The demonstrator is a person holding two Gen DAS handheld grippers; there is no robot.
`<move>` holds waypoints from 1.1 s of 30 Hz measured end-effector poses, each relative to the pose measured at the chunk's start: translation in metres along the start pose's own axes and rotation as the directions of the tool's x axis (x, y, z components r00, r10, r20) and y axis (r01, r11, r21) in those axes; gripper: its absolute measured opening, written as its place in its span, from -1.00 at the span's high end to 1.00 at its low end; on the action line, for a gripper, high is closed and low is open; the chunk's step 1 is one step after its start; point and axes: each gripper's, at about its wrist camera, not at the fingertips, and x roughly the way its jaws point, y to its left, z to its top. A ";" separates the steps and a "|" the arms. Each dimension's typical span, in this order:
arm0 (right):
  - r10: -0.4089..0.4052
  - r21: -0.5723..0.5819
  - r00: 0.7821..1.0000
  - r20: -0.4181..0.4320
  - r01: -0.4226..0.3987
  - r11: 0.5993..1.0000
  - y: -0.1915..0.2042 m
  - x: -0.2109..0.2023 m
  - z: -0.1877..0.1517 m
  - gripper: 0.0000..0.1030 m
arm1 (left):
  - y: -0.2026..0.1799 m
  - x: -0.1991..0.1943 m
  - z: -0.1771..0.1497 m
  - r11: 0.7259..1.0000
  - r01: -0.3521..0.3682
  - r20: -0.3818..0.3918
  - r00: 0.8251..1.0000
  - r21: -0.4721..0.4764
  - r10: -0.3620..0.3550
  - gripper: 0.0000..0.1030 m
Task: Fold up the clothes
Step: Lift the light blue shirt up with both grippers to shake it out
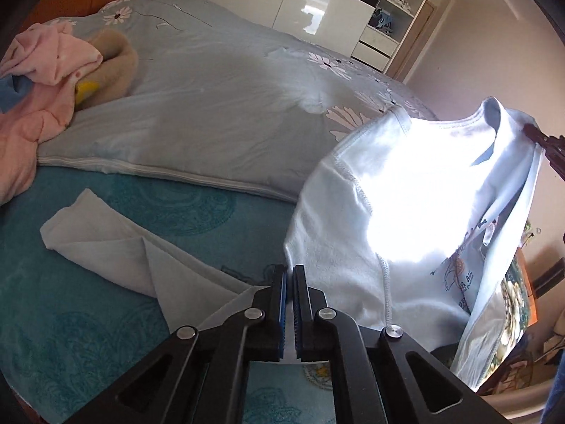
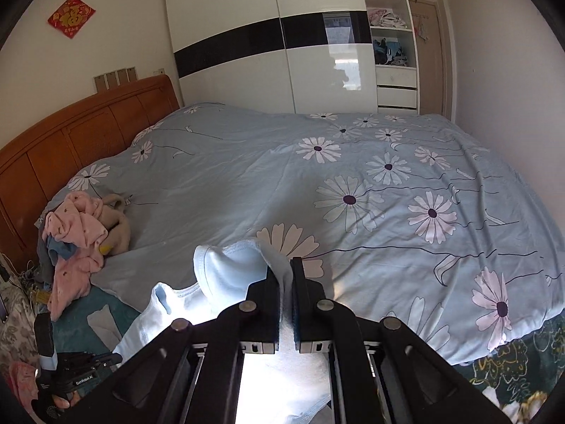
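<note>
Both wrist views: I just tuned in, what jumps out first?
A pale blue shirt hangs lifted over the bed, sunlit, pinched by the right gripper at its collar and the left gripper at another edge. Behind lies a daisy-print duvet, with a pink clothes heap near the headboard.

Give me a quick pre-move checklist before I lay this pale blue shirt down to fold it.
1. Left hand-held gripper clamped on the pale blue cotton T-shirt: ok, jaws shut on its fabric.
2. Right hand-held gripper clamped near the shirt's collar: ok, cloth pinched between the pads.
3. Shirt lifted off the bed: ok, it hangs between the two grippers.
4. Shirt right way out: not ok, seams and a reversed print show.
5. Landing spot on the teal patterned bedsheet: not ok, a folded grey-white cloth lies there.
6. Pink clothes pile out of the way: ok, beside the headboard.
</note>
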 end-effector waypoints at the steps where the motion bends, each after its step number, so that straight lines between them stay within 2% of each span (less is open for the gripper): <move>1: -0.004 0.001 1.000 0.010 0.004 1.000 -0.002 -0.004 0.001 0.90 | 0.000 -0.003 0.005 1.000 -0.009 0.011 1.000 -0.002 0.009 0.93; 5: -0.004 0.006 0.999 0.052 0.004 1.000 -0.007 -0.027 0.012 0.91 | -0.009 -0.035 0.036 0.999 -0.037 0.107 0.994 0.026 0.034 0.94; 10: -0.002 -0.021 0.988 0.153 0.005 1.000 0.000 -0.075 0.039 0.91 | -0.030 -0.104 0.091 0.994 -0.076 0.273 0.961 0.084 0.051 0.94; 12: -0.004 -0.033 0.980 0.198 0.010 0.999 0.006 -0.097 0.051 0.91 | -0.037 -0.138 0.109 0.990 -0.101 0.345 0.937 0.098 0.061 0.94; 16: -0.002 -0.061 0.959 0.283 0.020 0.998 0.017 -0.144 0.069 0.91 | -0.043 -0.203 0.133 0.983 -0.144 0.473 0.878 0.110 0.075 0.94; 21: 0.012 -0.129 0.933 0.359 0.036 0.991 0.037 -0.194 0.072 0.91 | -0.045 -0.269 0.133 0.975 -0.182 0.583 0.809 0.126 0.076 0.93; 25: 0.024 -0.162 0.923 0.384 0.042 0.986 0.051 -0.220 0.070 0.91 | -0.048 -0.310 0.128 0.964 -0.227 0.650 0.755 0.139 0.084 0.93; 31: 0.066 -0.215 0.906 0.417 0.028 0.976 0.066 -0.252 0.064 0.91 | -0.053 -0.354 0.118 0.948 -0.269 0.697 0.713 0.169 0.078 0.93; 33: 0.076 -0.224 0.908 0.412 0.020 0.974 0.067 -0.255 0.067 0.91 | -0.053 -0.358 0.124 0.941 -0.293 0.698 0.710 0.172 0.093 0.93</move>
